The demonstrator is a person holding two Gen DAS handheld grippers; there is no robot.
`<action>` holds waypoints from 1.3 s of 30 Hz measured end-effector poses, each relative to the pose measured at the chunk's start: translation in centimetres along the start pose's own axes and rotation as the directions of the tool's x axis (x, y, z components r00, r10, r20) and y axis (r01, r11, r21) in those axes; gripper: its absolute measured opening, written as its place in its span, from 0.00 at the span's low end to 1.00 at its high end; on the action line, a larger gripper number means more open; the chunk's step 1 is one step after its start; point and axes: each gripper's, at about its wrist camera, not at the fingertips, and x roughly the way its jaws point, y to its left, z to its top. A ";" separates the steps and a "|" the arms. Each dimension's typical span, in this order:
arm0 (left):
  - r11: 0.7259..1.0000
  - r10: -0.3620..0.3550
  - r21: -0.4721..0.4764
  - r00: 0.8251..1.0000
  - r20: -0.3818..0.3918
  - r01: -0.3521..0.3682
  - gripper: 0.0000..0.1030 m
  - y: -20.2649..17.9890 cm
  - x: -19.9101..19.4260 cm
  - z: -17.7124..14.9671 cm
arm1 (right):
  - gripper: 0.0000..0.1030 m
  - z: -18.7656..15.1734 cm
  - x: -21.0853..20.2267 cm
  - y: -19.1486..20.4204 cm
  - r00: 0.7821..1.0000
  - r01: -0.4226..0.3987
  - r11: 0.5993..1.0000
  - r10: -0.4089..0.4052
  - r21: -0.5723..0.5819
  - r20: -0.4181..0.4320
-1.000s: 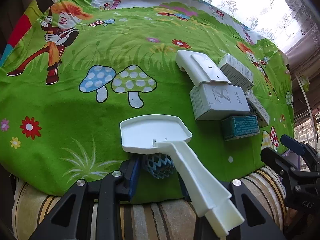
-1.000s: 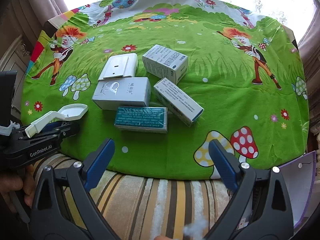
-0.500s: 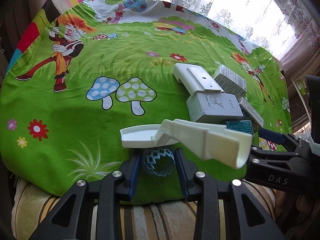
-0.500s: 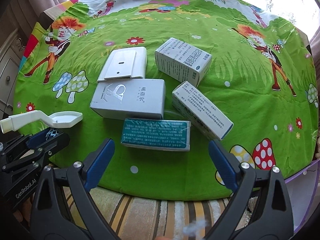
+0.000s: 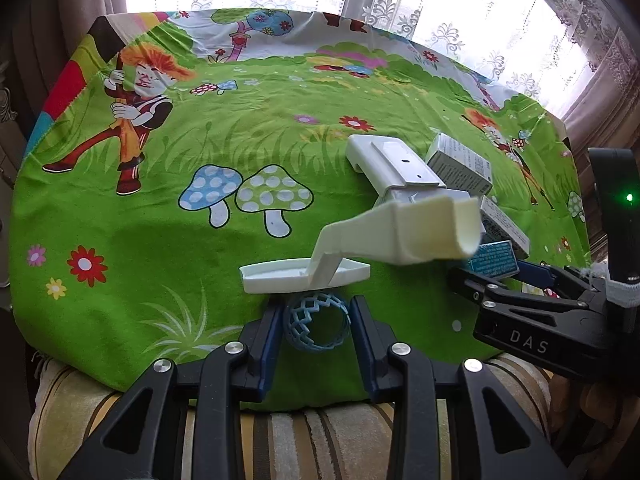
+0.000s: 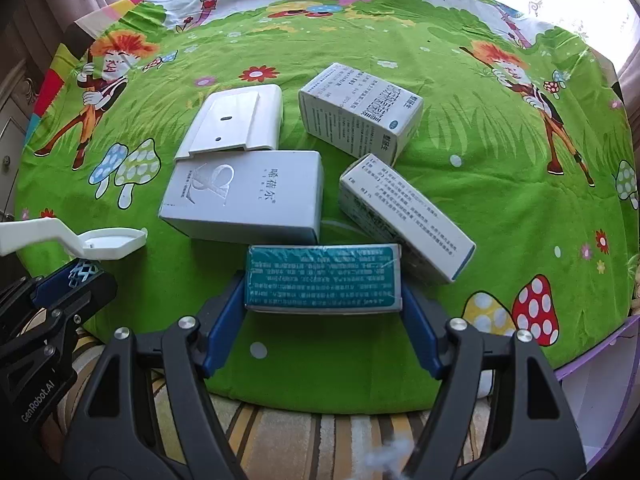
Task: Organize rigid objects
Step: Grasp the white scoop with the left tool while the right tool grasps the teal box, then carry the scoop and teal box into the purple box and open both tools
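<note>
Two grippers work over a table draped in a bright green cartoon tablecloth (image 6: 500,168) printed with mushrooms, flowers and red-haired figures. Farthest left, the left gripper (image 5: 316,320) is clamped on a pale blue lattice ring (image 5: 316,322), its blue pads pressing the ring from both sides near the cloth's near edge. A white plastic scoop (image 5: 304,274) sits on top of that ring, its flat tray level above the cloth and its hollow handle (image 5: 432,228) jutting up and to the right; whether scoop and ring are one piece cannot be told. In the right wrist view the same scoop (image 6: 108,242) shows at the left edge above the other tool. Right of it lies a cluster of packages: a white plastic bracket (image 6: 236,122) at the back left, touching the large white carton (image 6: 244,196) in front of it; a white medicine box (image 6: 360,108) with blue print at the back right, standing apart; a long white box (image 6: 404,220) lying diagonally, its near end resting just beside the teal box (image 6: 324,278). The teal box lies flat nearest the table edge, directly in front of the large carton. The right gripper (image 6: 324,312) straddles this teal box, its jaws closing, each blue pad right at one short end of the box; a firm squeeze cannot be confirmed. Below the cloth's edge a striped cushion (image 6: 320,440) shows.
</note>
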 end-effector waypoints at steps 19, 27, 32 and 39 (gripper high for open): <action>0.992 0.081 0.090 0.989 0.121 -0.092 0.33 -3.0 -4.4 -0.9 | 0.73 -2.0 -5.2 -1.1 0.992 0.033 0.999 -0.033 -0.002 0.122; 0.989 0.069 0.123 0.989 0.129 -0.085 0.33 -4.9 -5.4 -1.4 | 0.73 -3.4 -7.5 -2.3 0.986 0.030 0.999 -0.033 0.022 0.161; 0.985 0.047 0.161 0.991 0.125 -0.067 0.33 -7.1 -5.7 -2.0 | 0.73 -4.4 -8.9 -3.6 0.983 0.030 0.998 -0.037 0.046 0.178; 0.973 0.018 0.228 0.993 0.113 -0.043 0.33 -10.5 -5.9 -2.8 | 0.73 -6.3 -10.6 -6.5 0.980 0.033 0.995 -0.052 0.097 0.192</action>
